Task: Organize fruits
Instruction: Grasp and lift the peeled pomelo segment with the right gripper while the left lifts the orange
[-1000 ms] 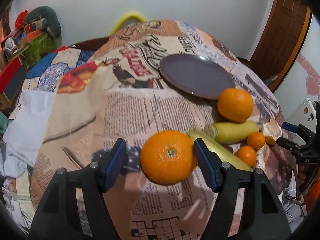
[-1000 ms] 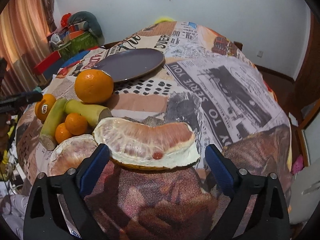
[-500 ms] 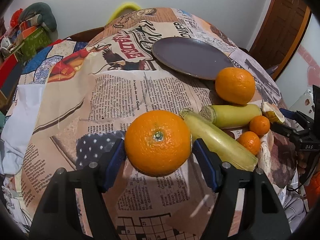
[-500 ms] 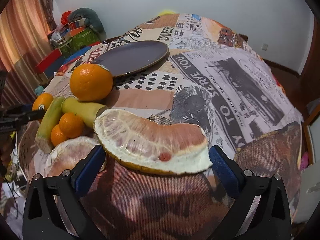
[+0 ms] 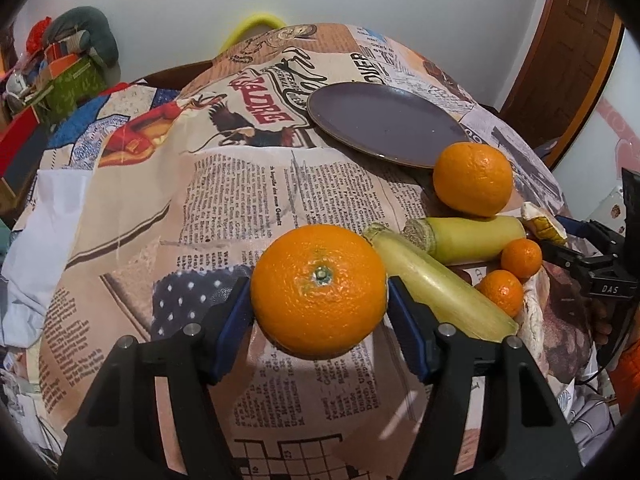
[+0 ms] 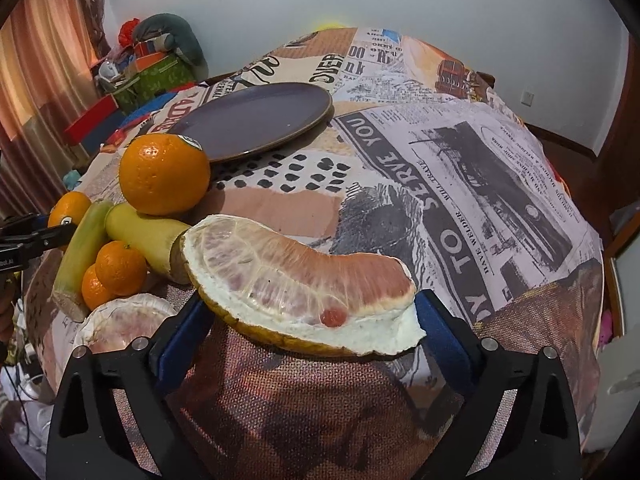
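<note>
While the left tool (image 5: 320, 304) clamps the firm, heavy orange (image 5: 319, 290) at its widest girth above the table (image 5: 256, 200), the right tool (image 6: 308, 320) holds the soft, tearable pomelo wedge (image 6: 298, 280) by its ends, short of the plate (image 6: 256, 120)

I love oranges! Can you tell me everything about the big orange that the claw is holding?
The big round orange is bright, glossy and dimpled, its small green stem button facing the camera. It looks whole and unpeeled. The left claw grips it between blue padded fingers, one on each side, above the newspaper-print tablecloth. A pale yellow-green corn cob lies just right of it.
</note>
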